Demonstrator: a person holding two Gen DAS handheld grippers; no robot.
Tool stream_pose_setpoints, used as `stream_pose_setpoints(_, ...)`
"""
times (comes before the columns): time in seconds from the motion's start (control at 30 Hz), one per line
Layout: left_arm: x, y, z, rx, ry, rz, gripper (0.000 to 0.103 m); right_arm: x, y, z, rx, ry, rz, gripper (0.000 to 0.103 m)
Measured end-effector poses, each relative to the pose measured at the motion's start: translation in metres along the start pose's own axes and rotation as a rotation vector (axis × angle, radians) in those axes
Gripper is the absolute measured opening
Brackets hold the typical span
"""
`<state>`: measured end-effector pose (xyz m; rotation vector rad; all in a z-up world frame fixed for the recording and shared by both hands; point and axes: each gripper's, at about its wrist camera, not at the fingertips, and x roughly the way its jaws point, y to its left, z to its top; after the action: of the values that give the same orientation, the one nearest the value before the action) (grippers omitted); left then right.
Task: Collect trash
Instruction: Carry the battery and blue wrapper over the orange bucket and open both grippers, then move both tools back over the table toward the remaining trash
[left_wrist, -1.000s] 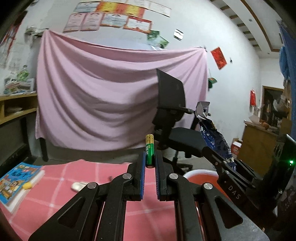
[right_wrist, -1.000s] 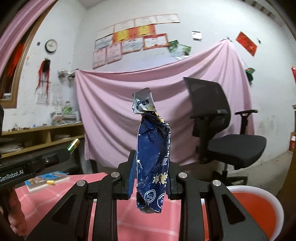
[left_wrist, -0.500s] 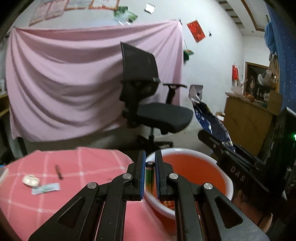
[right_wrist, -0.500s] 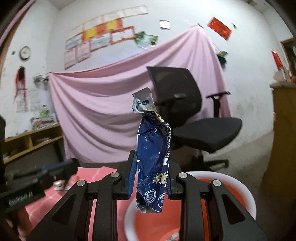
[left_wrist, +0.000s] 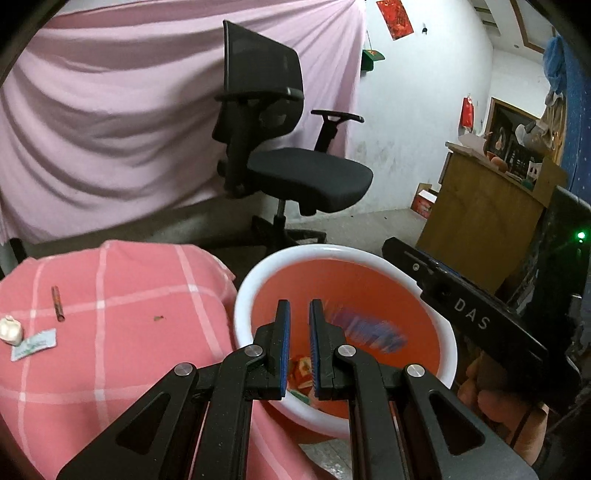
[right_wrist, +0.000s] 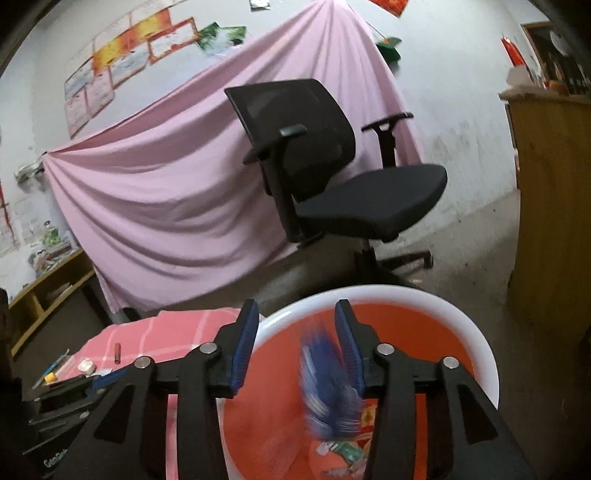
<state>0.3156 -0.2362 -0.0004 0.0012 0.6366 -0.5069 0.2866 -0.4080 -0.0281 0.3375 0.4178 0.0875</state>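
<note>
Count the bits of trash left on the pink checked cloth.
3, clustered at the pink checked cloth's left side: a brown stick, a white crumpled wad and a pale flat wrapper. The grippers may hide more.

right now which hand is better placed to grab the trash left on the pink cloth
Left, probably. The left tongs, though shut, sit beside the pink cloth with its packet and stick. The right tongs have just been opening over the basin, blue wrapper dropping between them.
</note>
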Motion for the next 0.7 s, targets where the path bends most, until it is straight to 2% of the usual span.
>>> stream_pose_setpoints(0.27, -0.013, 0.014, -0.004, -0.027, -0.001, 0.037, 0.008, -0.001, 0.002, -0.001, -0.01, 0.007, -0.001, 0.052)
stream_pose_setpoints(0.4, -0.028, 0.026, -0.004, -0.047, -0.036, 0.066, 0.009, -0.004, 0.01, 0.002, -0.021, -0.021, 0.01, 0.061)
stream_pose_setpoints(0.47, -0.038, 0.034, -0.003, -0.059, -0.059, 0.086, 0.013, -0.005, 0.016, 0.004, -0.027, -0.043, 0.02, 0.068)
stream_pose_setpoints(0.53, -0.049, 0.043, -0.002, -0.075, -0.088, 0.106, 0.029, -0.007, 0.025, 0.006, -0.038, -0.065, 0.029, 0.069)
stream_pose_setpoints(0.6, -0.063, 0.053, 0.0, -0.101, -0.132, 0.125, 0.034, -0.007, 0.034, 0.006, -0.05, -0.08, 0.036, 0.072)
stream_pose_setpoints(0.7, -0.085, 0.069, 0.001, -0.133, -0.193, 0.177, 0.037, -0.008, 0.052, 0.007, -0.079, -0.112, 0.047, 0.08)
